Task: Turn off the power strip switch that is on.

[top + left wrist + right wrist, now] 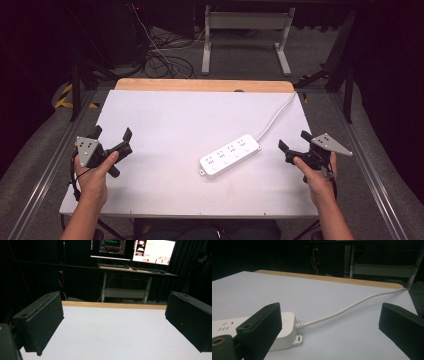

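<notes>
Power strip [230, 155] flat, near right gripper [295, 142] | both grippers' fingers apart, empty

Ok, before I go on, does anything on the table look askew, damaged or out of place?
Nothing stands out. The white plastic power strip lies flat but diagonal on the white table top, its white cord trailing over the far right edge. No damage or spill shows. Both grippers hover open, holding nothing.
</notes>
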